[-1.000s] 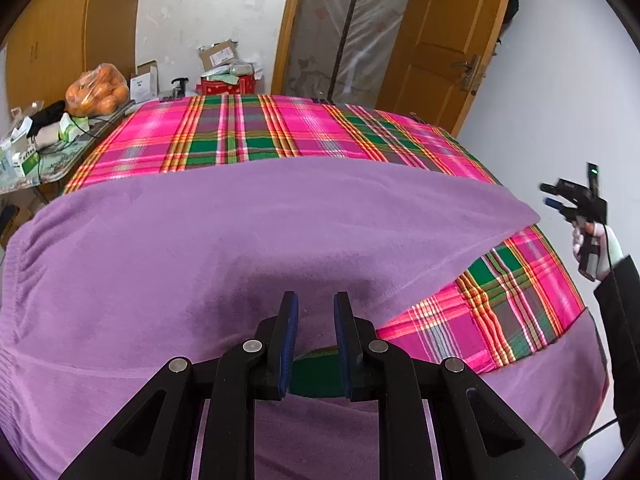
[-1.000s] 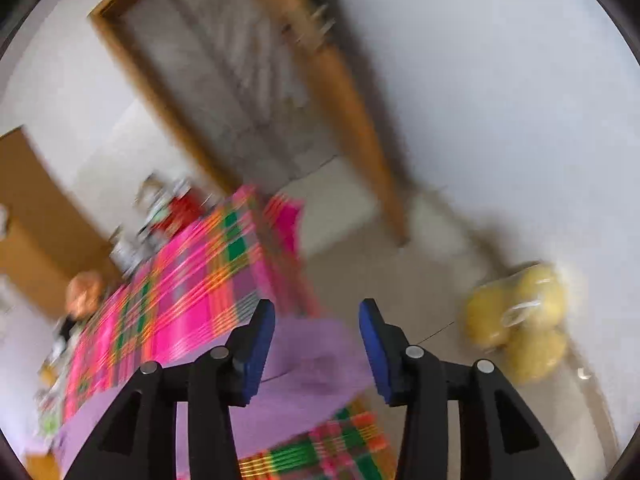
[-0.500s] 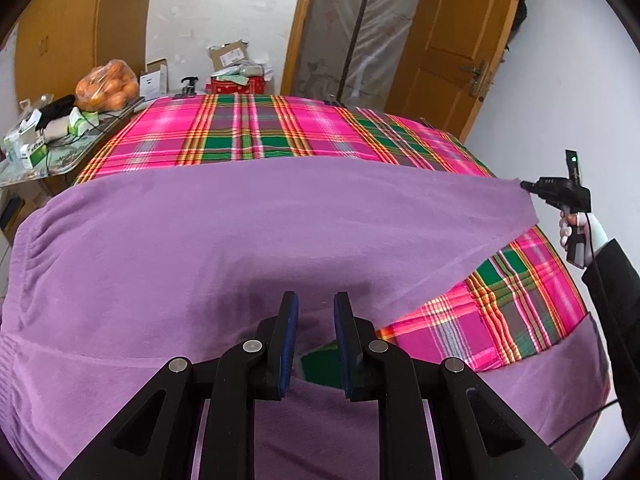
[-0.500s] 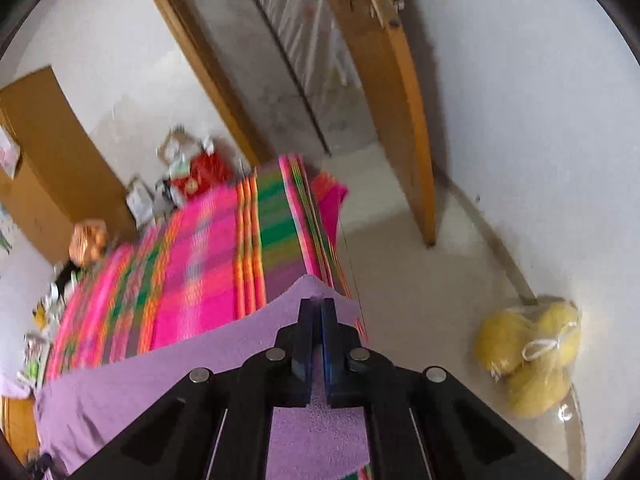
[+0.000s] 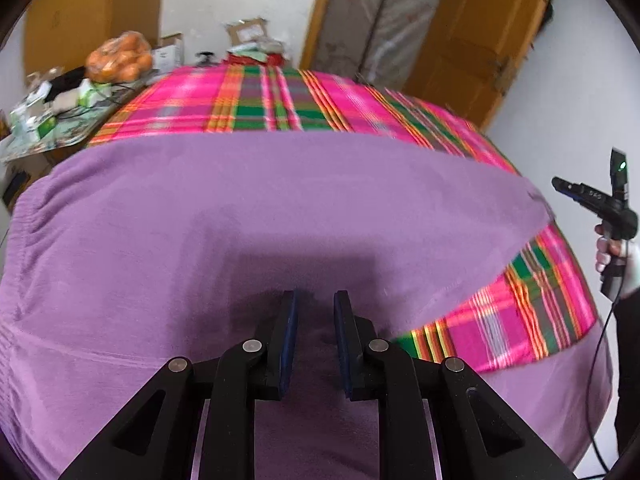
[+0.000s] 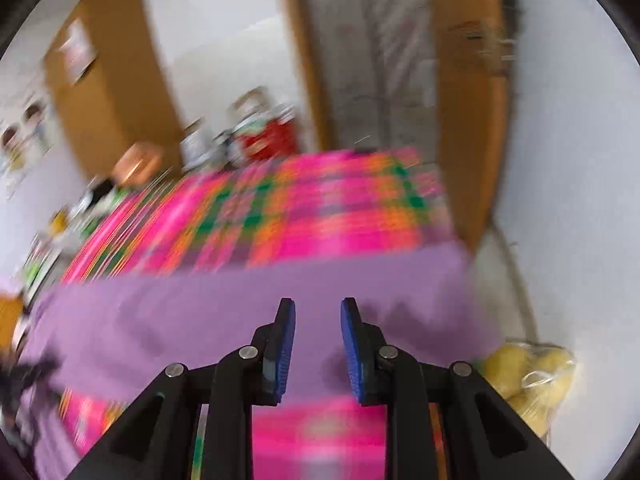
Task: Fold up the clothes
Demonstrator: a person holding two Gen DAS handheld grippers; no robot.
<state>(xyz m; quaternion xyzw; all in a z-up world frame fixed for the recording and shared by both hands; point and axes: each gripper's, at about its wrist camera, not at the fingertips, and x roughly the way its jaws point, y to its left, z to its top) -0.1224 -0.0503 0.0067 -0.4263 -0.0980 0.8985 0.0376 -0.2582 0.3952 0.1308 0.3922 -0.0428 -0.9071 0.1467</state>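
A purple garment (image 5: pixel 248 216) is lying spread across a tabletop covered by a pink-and-green plaid cloth (image 5: pixel 280 100), with one long fold running across the cloth and a second purple layer lying along the near edge. The left hand-held gripper (image 5: pixel 314 336) is hovering low over the near part of the garment, its jaws standing a little apart as in both earlier frames; whether fabric is being pinched between them cannot be told. The right hand-held gripper (image 6: pixel 318 344), which was clamped together on the garment's far right corner half a second ago, is now standing apart with nothing between its jaws, having just been opening, and it is looking across the garment (image 6: pixel 248 304) from the right end in a heavily blurred view. In the left wrist view this gripper (image 5: pixel 576 192) is held just clear of the released corner. A bag of yellow fruit (image 6: pixel 528 376) is lying on the floor.
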